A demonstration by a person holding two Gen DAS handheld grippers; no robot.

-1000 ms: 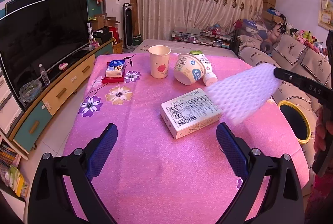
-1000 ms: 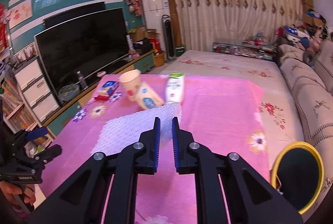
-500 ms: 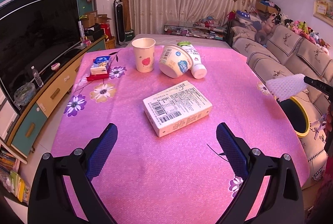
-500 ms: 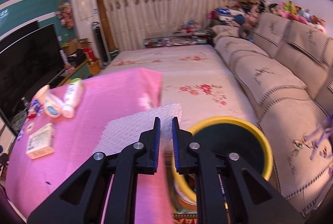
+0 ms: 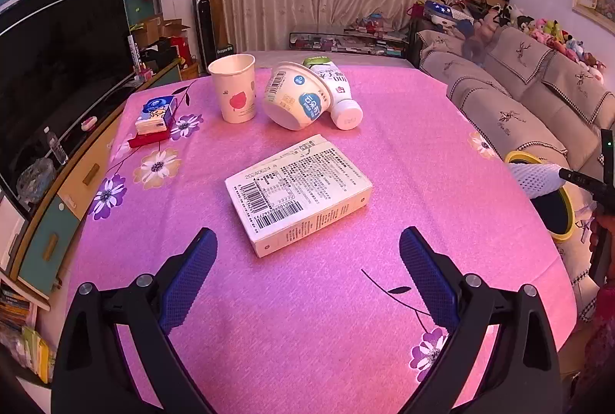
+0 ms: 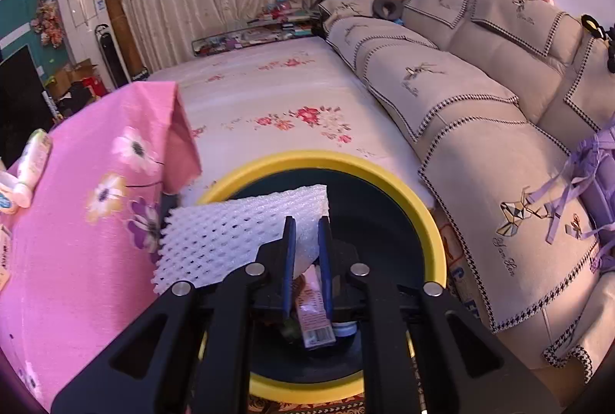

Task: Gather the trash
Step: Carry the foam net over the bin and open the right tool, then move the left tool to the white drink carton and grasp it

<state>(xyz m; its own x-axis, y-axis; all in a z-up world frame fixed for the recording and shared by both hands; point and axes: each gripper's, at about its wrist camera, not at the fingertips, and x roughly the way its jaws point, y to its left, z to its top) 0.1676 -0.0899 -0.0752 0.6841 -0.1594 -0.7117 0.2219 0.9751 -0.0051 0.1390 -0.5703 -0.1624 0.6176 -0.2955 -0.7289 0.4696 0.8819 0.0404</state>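
Foam netting point(image 6: 234, 233) hangs over the mouth of the yellow-rimmed bin point(image 6: 419, 191), pinched between my right tongs point(image 6: 306, 241). To drop it cleanly I should centre it over the dark opening, since one corner reaches past the rim toward the pink surface point(image 6: 69, 260), then part the tongs. My left tongs point(image 5: 307, 260) hover wide apart, holding nothing, just short of the flat carton point(image 5: 298, 189); the paper cup point(image 5: 234, 91), tipped tub point(image 5: 294, 95) and lying bottle point(image 5: 338, 91) sit farther back. The bin's contents are mostly hidden behind my tongs; I make out only a wrapper.
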